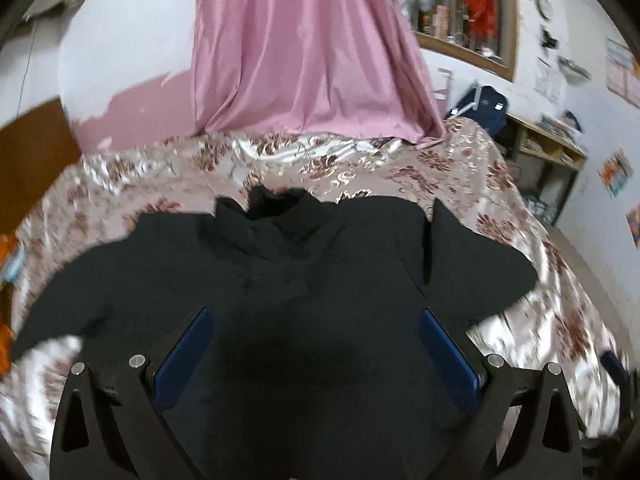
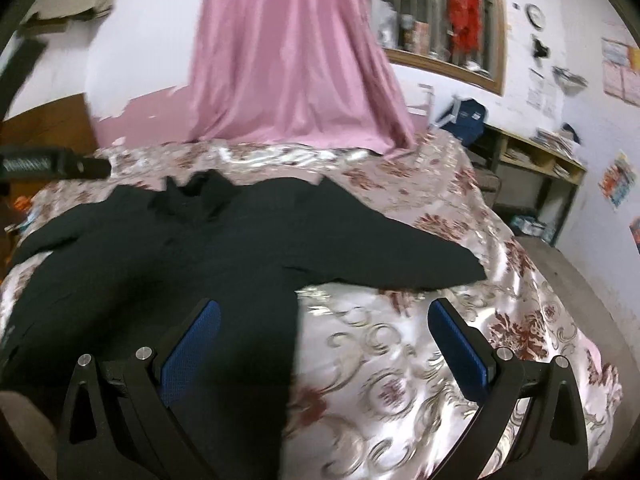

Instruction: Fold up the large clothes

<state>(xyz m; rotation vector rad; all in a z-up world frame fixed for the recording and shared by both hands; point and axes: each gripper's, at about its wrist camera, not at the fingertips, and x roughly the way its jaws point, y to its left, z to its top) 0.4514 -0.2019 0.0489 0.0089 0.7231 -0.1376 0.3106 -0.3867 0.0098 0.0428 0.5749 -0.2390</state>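
Right wrist view shows my right tongs (image 2: 324, 340) spread wide over the black jacket (image 2: 180, 248) lying flat on the bed (image 2: 400, 360), its sleeve (image 2: 400, 256) running rightward just ahead, while my left tongs (image 1: 316, 344), also apart, hang over its middle.

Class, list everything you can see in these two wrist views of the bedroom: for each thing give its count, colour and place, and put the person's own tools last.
Jacket: one, black, spread flat on the bed, sleeves out to both sides.
Bedspread: one, shiny pink-white with red-brown floral print, covering the bed.
Curtain: one, pink, hanging behind the bed, hem touching the bedspread.
Backpack: one, dark blue, beyond the bed's far right corner.
Shelf unit: one, wooden, along the right wall, holding papers.
Window: one, barred, wood-framed, upper right.
Left gripper: one, black with blue pads, jaws open above the jacket.
Right gripper: one, black with blue pads, jaws open over the jacket's edge.
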